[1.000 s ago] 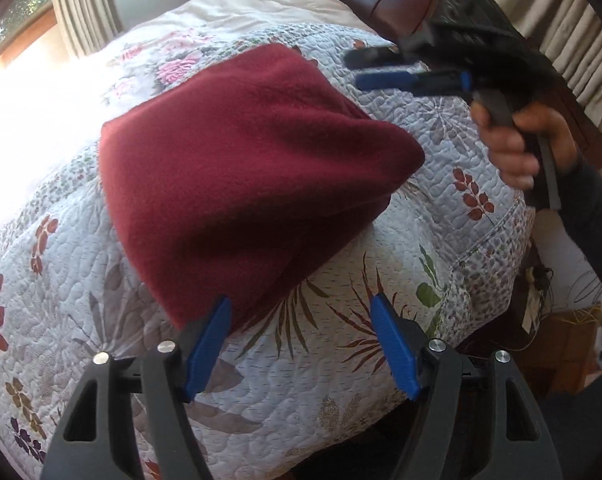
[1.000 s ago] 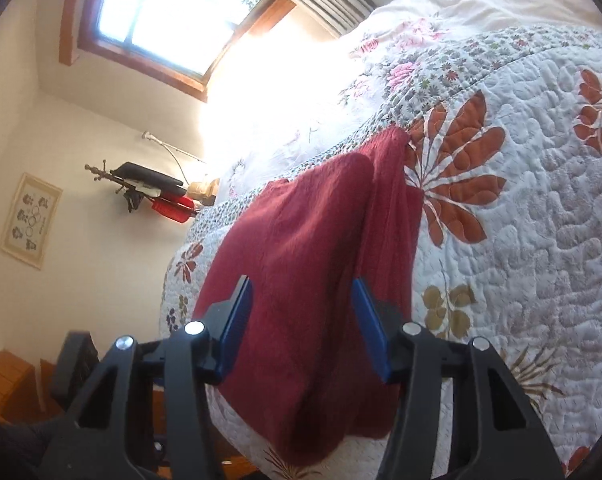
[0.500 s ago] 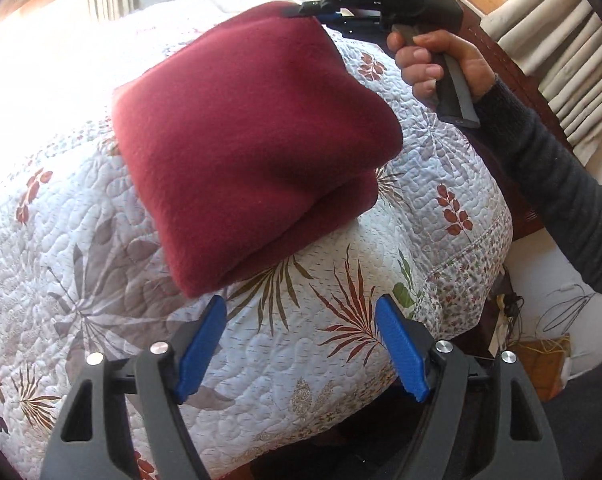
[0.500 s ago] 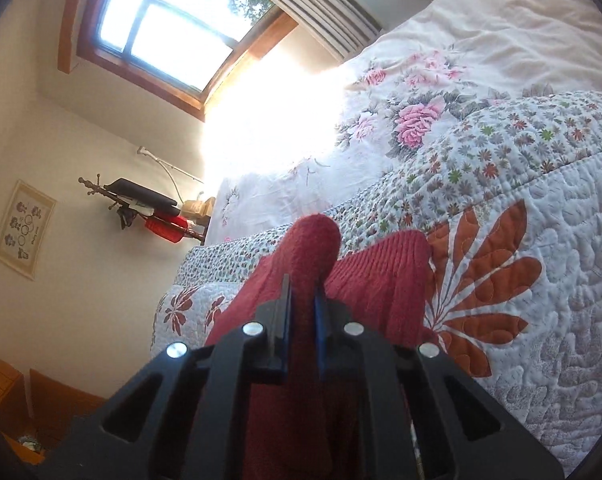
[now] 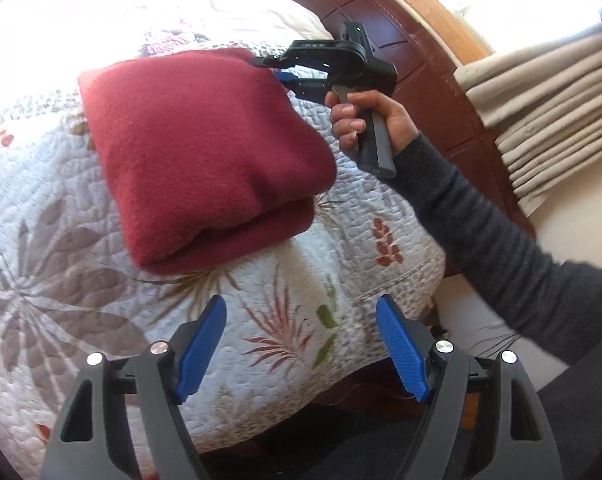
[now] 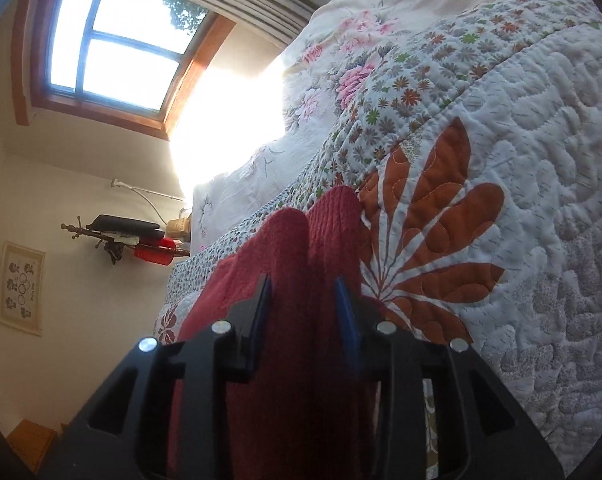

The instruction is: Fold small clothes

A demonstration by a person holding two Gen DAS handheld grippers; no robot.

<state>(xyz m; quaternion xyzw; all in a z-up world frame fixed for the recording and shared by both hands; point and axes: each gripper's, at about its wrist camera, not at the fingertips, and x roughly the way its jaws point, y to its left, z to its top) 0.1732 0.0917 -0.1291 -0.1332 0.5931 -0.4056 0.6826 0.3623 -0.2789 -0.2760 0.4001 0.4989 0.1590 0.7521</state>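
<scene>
A dark red fleece garment, folded over on itself into a thick bundle, lies on a quilted bedspread printed with leaves and flowers, near the corner of the bed. Its rounded folded edge faces the left gripper, which hovers off the near side of the bundle with its blue-padded fingers spread wide and nothing between them; only quilt shows in the gap.

The right gripper is at the far corner of the garment, held by a hand in a dark grey sleeve. In the right wrist view, the red cloth runs between the two fingers as a doubled ridge. The fingers stand partly apart, one on each side of the fabric and close against it, but whether they actually squeeze it or merely straddle it I cannot tell.

Behind the garment, a pale floral pillowcase lies at the head of the bed, a dark wooden headboard rises beyond it, and beige curtains hang at the right. The right wrist view also shows a wood-framed window, a framed picture on the cream wall and a wall rack holding something red
</scene>
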